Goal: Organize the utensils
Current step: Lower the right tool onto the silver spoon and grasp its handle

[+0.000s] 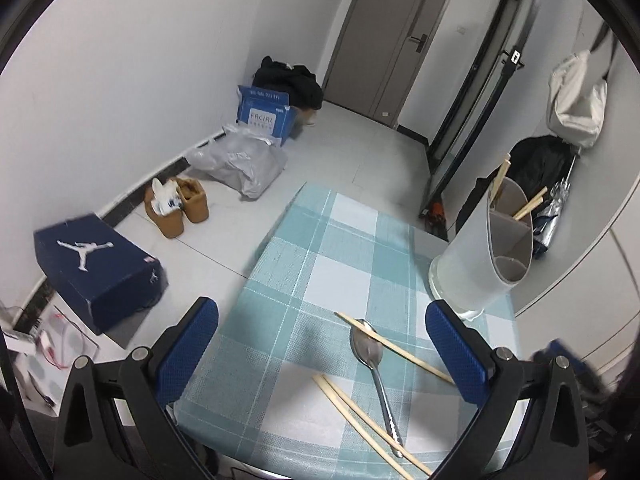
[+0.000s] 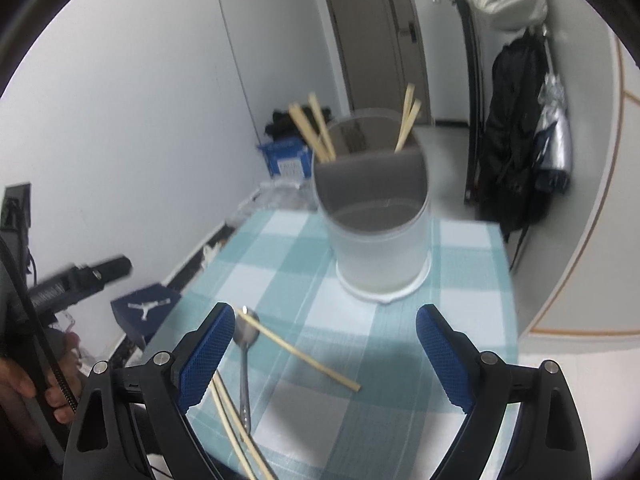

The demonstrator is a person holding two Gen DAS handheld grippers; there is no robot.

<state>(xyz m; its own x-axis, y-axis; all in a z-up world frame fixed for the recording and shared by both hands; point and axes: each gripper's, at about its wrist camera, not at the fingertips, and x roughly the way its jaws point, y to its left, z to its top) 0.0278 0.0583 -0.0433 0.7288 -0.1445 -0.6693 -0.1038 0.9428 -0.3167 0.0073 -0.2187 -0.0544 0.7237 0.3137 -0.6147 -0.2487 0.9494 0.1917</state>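
A steel spoon [image 1: 372, 356] lies on the checked tablecloth [image 1: 320, 248], and one wooden chopstick [image 1: 400, 350] rests across its bowl. Two more chopsticks [image 1: 360, 420] lie side by side near the handle. My left gripper [image 1: 322, 344] hovers open over the spoon, holding nothing. A white divided holder [image 1: 480, 248] with several chopsticks in it stands at the right. In the right wrist view, my right gripper [image 2: 326, 360] is open and empty in front of the holder [image 2: 380, 232]. The single chopstick [image 2: 300, 354] lies between its fingers, and the spoon [image 2: 244, 360] is by its left pad.
The table's left edge drops to a tiled floor with a dark blue shoebox [image 1: 96, 264], brown boots [image 1: 176, 208], a grey plastic bag [image 1: 240, 164] and a blue carton [image 1: 264, 114]. Bags hang at the right wall [image 1: 576, 100]. A hand [image 2: 24, 380] shows at the left.
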